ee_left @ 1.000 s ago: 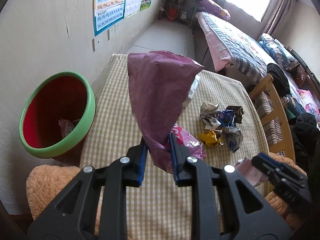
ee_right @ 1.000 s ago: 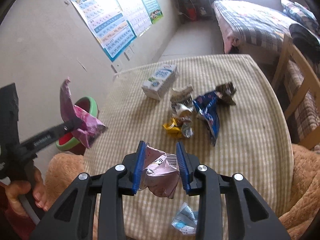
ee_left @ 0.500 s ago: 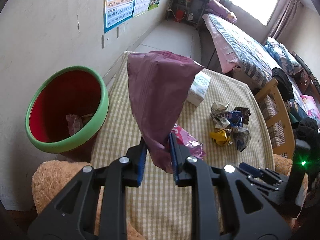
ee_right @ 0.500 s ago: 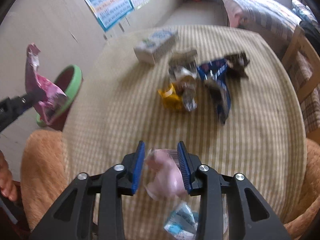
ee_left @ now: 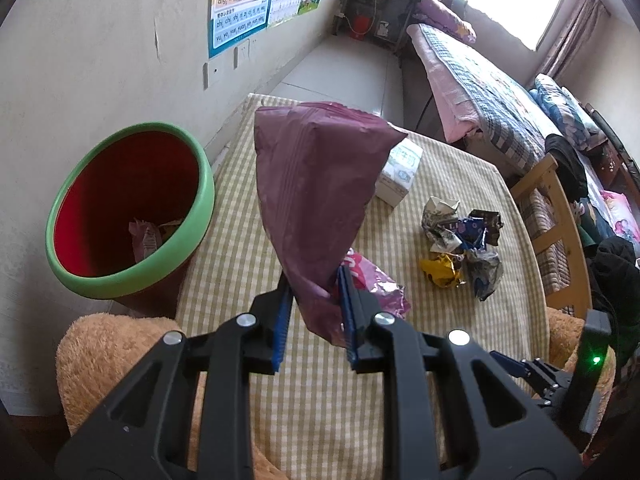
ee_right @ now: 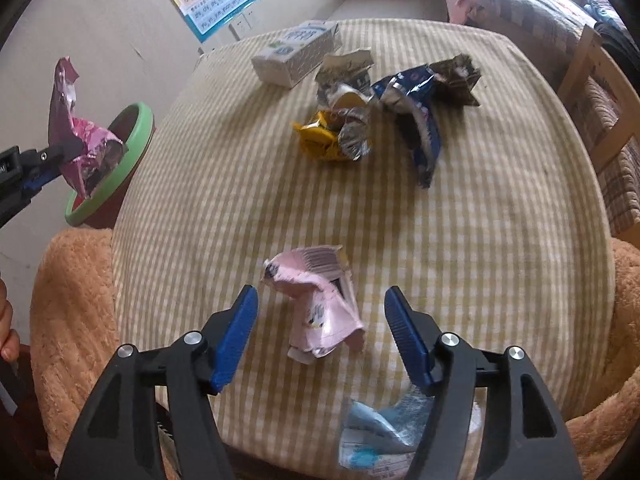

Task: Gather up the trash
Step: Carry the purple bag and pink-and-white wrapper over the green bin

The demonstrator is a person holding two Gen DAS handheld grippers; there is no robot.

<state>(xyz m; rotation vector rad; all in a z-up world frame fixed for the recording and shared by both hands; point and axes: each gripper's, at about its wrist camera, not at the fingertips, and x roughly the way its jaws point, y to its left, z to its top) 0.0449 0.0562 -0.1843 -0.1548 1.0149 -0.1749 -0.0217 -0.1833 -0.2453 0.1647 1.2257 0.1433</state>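
Left wrist view: the left gripper [ee_left: 314, 300] is clenched on the lower end of a purple snack bag [ee_left: 316, 184], whose body stands up and away from the blue pads. Pinching it low keeps the crinkled bag from sagging while it is carried. The green-rimmed bin [ee_left: 132, 208] sits beside the near left corner of the table [ee_left: 248, 240], lower than the tabletop, with a wrapper or two already lying in its red inside. The bag hangs over the table just right of the bin, so I judge it is headed there. On the checked cloth behind the bag, farther from the bin, lies a pink foil wrapper [ee_left: 376, 280]; beyond it stands a white carton [ee_left: 400, 172], and farther right a heap of crumpled wrappers [ee_left: 460, 248].

In the right wrist view the right gripper [ee_right: 320, 332] points steeply down at the table with its jaws opening. A crumpled pink packet [ee_right: 320, 300] lies between them on the cloth, touching neither pad, so it is released. Why it rests there rather than in the bin the frames do not tell. A pale blue wrapper [ee_right: 380, 428] lies at the table's near edge under the right finger. The yellow, silver and blue wrappers and the carton sit well beyond the pink packet, all of them across the table from the bin and not yet collected. At the left edge of this view the left gripper holds its bag right by the bin's rim.
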